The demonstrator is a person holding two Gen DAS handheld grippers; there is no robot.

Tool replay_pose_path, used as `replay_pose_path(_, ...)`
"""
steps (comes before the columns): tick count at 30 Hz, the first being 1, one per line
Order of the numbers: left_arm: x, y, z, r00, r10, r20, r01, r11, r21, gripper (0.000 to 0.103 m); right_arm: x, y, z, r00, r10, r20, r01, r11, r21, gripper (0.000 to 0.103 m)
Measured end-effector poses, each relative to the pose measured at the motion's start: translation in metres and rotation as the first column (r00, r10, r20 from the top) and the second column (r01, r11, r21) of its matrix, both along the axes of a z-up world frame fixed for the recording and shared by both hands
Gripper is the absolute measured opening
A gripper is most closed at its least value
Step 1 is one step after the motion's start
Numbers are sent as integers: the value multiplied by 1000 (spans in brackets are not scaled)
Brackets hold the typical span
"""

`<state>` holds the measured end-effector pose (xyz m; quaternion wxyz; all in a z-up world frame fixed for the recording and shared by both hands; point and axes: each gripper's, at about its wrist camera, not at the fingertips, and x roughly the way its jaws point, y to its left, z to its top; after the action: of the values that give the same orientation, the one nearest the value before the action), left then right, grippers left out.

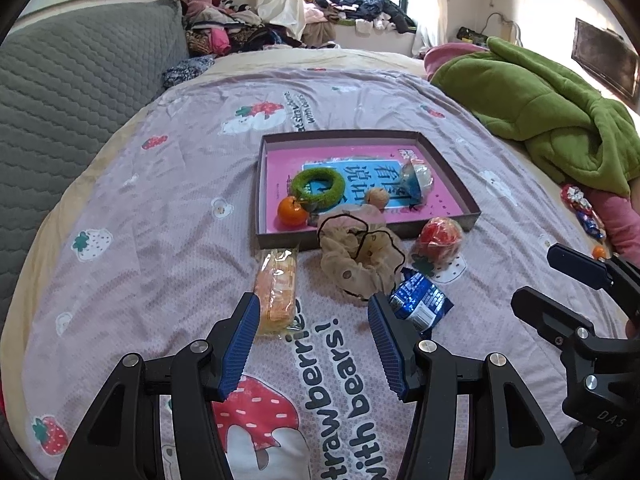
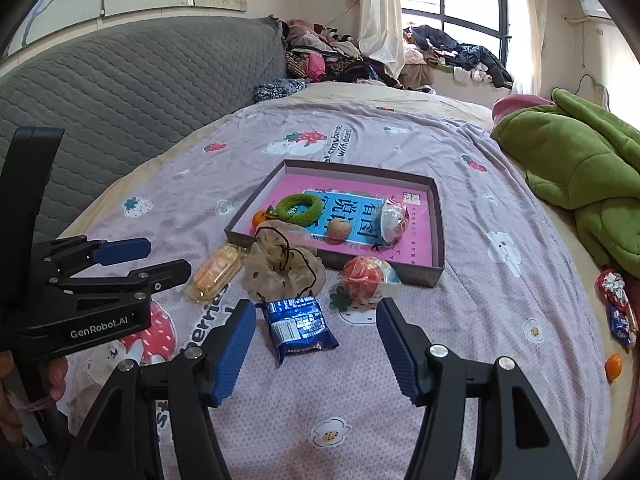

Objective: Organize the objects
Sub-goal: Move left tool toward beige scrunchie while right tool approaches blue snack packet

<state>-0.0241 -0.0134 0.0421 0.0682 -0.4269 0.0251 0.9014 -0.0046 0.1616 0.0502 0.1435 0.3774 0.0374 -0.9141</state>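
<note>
A shallow cardboard tray [image 1: 466, 196] [image 2: 438, 220] with a pink and blue book in it lies on the bed. It holds a green ring [image 1: 318, 186] [image 2: 300, 208], a tangerine [image 1: 292, 211], a walnut [image 1: 378, 198] [image 2: 339, 228] and a wrapped ball [image 1: 416, 180]. In front lie an orange snack pack [image 1: 278, 288] [image 2: 218, 268], a beige scrunchie [image 1: 360, 256] [image 2: 284, 266], a bagged red fruit [image 1: 438, 238] [image 2: 366, 278] and a blue snack packet [image 1: 420, 300] [image 2: 298, 326]. My left gripper [image 1: 312, 308] is open above the sheet. My right gripper [image 2: 316, 314] is open over the blue packet.
A green blanket [image 1: 540, 108] [image 2: 580, 164] lies at the right. Grey quilted headboard [image 1: 72, 92] stands at the left. Wrapped sweets [image 2: 618, 304] and a small tangerine [image 2: 613, 366] lie near the right edge. Clothes are piled by the window.
</note>
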Motion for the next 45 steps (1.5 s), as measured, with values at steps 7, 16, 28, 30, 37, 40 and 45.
replay_pose_path(7, -9, 0, -15, 1000, 1, 26, -1, 1000, -3, 58, -4, -3, -13, 1000, 11, 9, -11, 1000, 19, 62)
replay_pose_path(16, -23, 5, -28, 999, -7, 51, 7, 1000, 3, 58, -10, -10, -31, 999, 34, 28, -35, 999, 32, 62)
replay_pose_path(28, -38, 7, -43, 997, -8, 81, 7, 1000, 7, 58, -20, -13, -52, 997, 48, 68, -50, 998, 31, 62)
replay_pose_path(30, -41, 8, -46, 996, -9, 86, 8, 1000, 9, 58, -22, -14, -54, 996, 51, 72, -53, 998, 27, 63)
replay_pose_path(37, -54, 8, -55, 994, -7, 105, 5, 1000, 19, 58, -29, -17, -64, 994, 57, 91, -60, 998, 25, 68)
replay_pose_path(40, -62, 10, -58, 993, -7, 115, 5, 1000, 21, 58, -33, -18, -69, 994, 58, 98, -61, 998, 26, 68)
replay_pose_path(45, -73, 14, -61, 993, -14, 115, 11, 1000, 22, 58, -37, -20, -73, 993, 66, 95, -68, 997, 24, 68)
